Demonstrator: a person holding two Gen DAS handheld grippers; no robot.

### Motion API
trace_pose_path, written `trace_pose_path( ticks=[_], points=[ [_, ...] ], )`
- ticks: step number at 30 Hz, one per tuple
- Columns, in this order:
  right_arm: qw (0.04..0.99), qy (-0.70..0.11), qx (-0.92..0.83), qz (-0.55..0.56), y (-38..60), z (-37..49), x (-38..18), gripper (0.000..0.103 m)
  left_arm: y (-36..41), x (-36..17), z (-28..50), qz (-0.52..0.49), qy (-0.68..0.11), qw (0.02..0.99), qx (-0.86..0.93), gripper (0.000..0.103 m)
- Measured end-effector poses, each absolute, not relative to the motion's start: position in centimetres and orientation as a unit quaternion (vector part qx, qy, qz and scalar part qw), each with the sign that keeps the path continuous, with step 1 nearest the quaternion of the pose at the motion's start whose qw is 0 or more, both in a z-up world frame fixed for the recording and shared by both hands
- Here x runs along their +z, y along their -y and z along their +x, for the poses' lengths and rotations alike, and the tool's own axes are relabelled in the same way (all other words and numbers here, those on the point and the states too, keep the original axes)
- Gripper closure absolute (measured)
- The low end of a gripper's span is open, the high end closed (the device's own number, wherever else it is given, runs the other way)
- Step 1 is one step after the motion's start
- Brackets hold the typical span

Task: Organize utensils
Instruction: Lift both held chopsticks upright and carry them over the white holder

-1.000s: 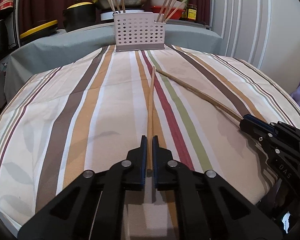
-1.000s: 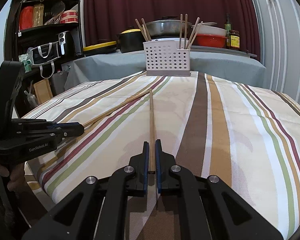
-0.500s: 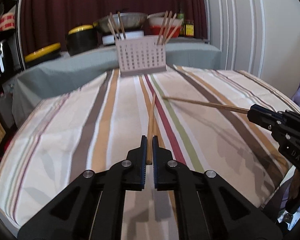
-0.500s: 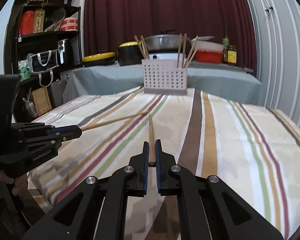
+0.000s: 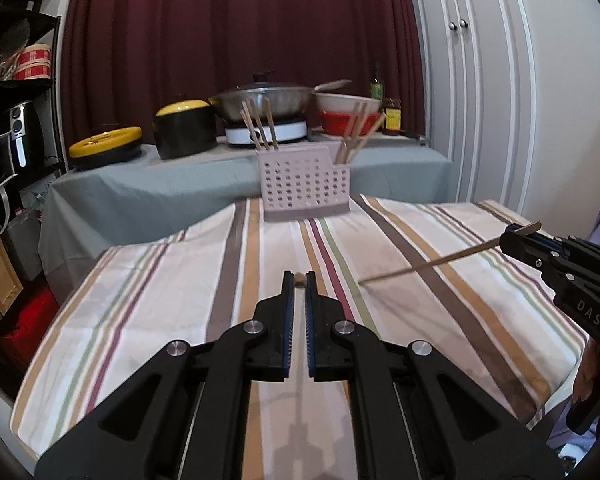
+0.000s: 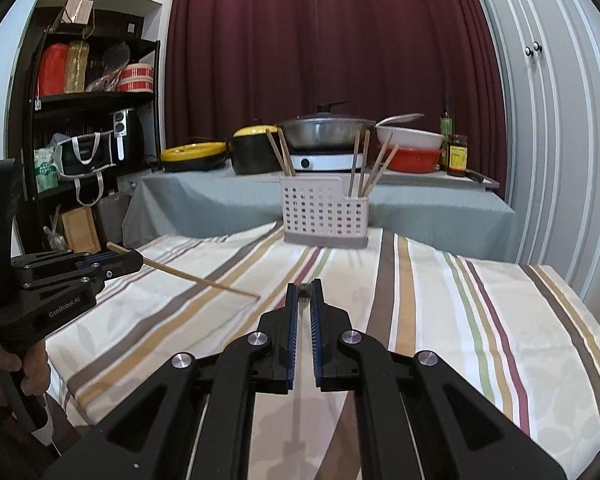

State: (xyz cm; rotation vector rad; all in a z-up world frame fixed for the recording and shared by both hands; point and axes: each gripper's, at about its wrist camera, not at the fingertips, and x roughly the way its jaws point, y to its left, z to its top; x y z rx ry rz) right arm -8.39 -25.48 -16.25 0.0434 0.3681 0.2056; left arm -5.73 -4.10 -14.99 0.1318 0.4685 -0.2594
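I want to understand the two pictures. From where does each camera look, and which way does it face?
Left wrist: sits behind the left tongs, faces the white holder across the striped cloth; right tongs with a chopstick show at right.
Right wrist: sits behind the right tongs, same direction; left tongs, a hand at left.
Shared: holder, cloth, both tongs.

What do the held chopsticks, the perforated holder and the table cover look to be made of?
Chopsticks: probably wood or bamboo, pale tan, matte, unpainted. Holder: looks like moulded plastic, off-white with a smooth slight sheen, regular punched holes and a greyer base. Table cover: woven fabric, matte, with printed or woven stripes and faint leaf shapes; it drapes over the edge.
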Motion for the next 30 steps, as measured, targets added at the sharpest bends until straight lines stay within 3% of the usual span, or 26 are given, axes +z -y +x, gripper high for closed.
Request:
trace_pose_path(
  ticks=[11, 30],
  points=[
    [0.979, -0.175, 0.106, 0.025, 25.3, -6.7, -14.1, 0.096, 2.5, -11.3, -4.8, 0.056, -0.233, 0.965, -0.109, 0.097],
    [0.980, -0.170, 0.104, 0.022, 24.3, -0.9, -11.9, 0.096, 2.0, -9.8, 1.2, 0.043, -0.231, 0.966, -0.108, 0.097]
  ],
)
